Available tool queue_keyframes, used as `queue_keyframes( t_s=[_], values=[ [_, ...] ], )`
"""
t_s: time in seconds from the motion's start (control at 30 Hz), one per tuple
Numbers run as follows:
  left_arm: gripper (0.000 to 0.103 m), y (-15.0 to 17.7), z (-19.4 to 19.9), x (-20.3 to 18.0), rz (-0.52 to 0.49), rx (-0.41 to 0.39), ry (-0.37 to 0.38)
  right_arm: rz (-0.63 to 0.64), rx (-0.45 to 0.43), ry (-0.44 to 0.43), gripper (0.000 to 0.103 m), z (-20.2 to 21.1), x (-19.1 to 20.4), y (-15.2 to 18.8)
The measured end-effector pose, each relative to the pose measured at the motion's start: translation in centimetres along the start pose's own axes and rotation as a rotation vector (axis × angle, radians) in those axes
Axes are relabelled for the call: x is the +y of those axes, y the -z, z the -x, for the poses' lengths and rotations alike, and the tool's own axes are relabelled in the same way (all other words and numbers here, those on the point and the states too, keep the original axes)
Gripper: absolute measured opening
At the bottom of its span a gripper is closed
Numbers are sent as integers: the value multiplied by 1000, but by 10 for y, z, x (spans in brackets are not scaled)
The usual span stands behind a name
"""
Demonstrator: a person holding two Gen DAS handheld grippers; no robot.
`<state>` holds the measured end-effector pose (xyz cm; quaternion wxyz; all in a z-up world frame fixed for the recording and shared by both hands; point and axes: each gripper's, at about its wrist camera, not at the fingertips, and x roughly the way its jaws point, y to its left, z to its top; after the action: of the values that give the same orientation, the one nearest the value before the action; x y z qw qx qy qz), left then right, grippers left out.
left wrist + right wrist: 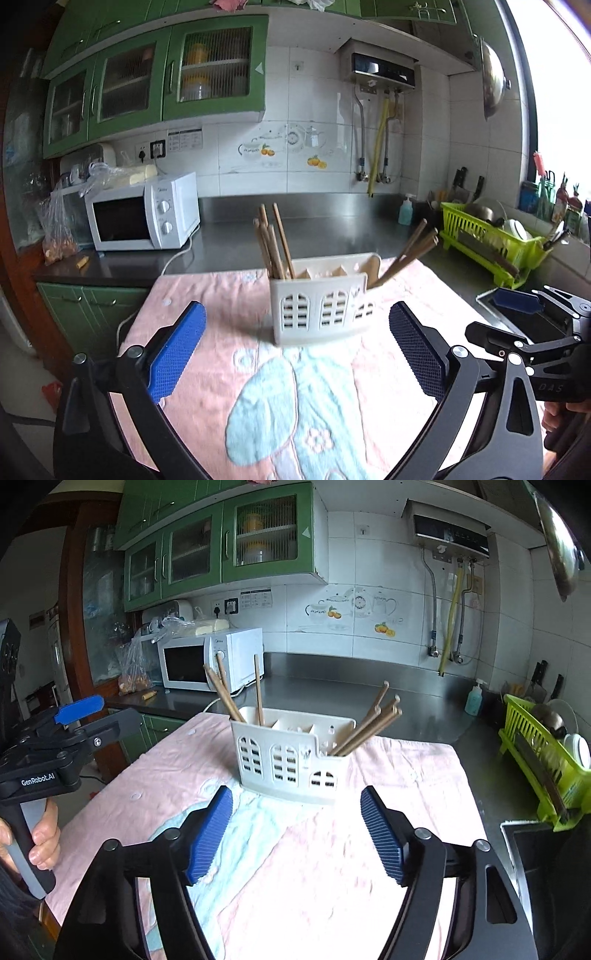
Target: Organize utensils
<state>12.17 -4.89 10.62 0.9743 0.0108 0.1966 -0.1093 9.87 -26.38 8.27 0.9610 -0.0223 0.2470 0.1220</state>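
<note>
A white plastic utensil holder (321, 310) (291, 760) with window-shaped cut-outs stands on a pink and blue towel (295, 398) (314, 867). Light wooden chopsticks (273, 243) (229, 694) stand in its left compartment. Darker chopsticks (406, 251) (369, 723) lean out of its right compartment. My left gripper (295, 350) is open and empty, just in front of the holder. My right gripper (295, 830) is open and empty, also in front of the holder. The right gripper also shows at the right edge of the left wrist view (524, 321).
A white microwave (144, 218) (210, 661) stands at the back left on the steel counter (332, 218). A green dish rack (491, 240) (546, 768) with dishes stands at the right, a soap bottle (405, 210) behind it, a sink (532, 849) in front.
</note>
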Motion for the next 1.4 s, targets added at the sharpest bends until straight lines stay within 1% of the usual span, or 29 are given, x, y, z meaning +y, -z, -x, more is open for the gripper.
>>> queue_keyframes(
  t_s=[0.1,0.13,0.33,0.4,0.5,0.63,0.73,0.87,1.0,1.4],
  values=[
    [98,16,9,0,-9,13,-18,1,-5,19,83,6,7,17],
    [98,22,11,0,-7,21,-25,1,-9,26,88,8,9,20],
    [98,49,22,11,27,59,-34,-13,-14,29,92,20,17,41],
    [98,57,24,13,34,75,-44,-11,-8,27,93,22,20,48],
    [98,66,26,15,36,94,-44,6,-14,50,94,28,27,55],
    [98,75,33,16,31,109,-77,14,-29,57,94,35,34,65],
    [98,79,40,16,43,104,-81,14,-30,52,95,38,38,72],
    [98,86,46,9,22,101,-86,8,-22,37,95,39,40,79],
    [98,91,47,3,-4,110,-91,-2,-14,43,95,37,38,82],
    [98,98,45,12,-2,122,-106,-19,4,62,95,33,32,88]
  ],
)
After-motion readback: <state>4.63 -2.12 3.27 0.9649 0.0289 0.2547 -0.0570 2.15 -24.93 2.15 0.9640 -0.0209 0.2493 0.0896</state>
